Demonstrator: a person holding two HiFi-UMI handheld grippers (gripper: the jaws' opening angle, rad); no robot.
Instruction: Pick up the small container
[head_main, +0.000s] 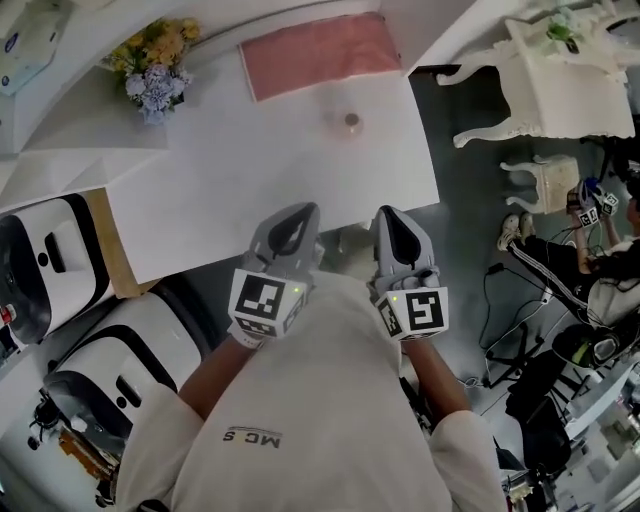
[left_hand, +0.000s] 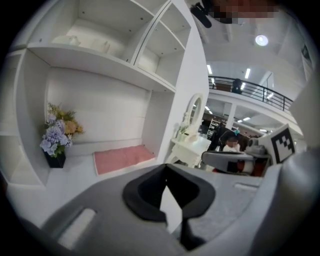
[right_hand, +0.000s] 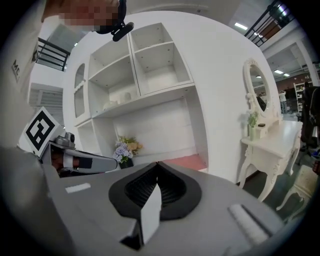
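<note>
The small container (head_main: 352, 121) sits on the white table (head_main: 230, 170) in the upper middle of the frame, just below the pink mat (head_main: 320, 52). My left gripper (head_main: 298, 215) and right gripper (head_main: 390, 215) hang at the table's near edge, jaws together on nothing. It lies well ahead between them, I judge slightly nearer the right, and looks round from above.

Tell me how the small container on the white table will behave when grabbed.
The small container looks tiny, so probably light and easily knocked. It appears round, so it may roll if tipped. It stands on the bare white table, off the pink mat, so a nudge could slide it.
</note>
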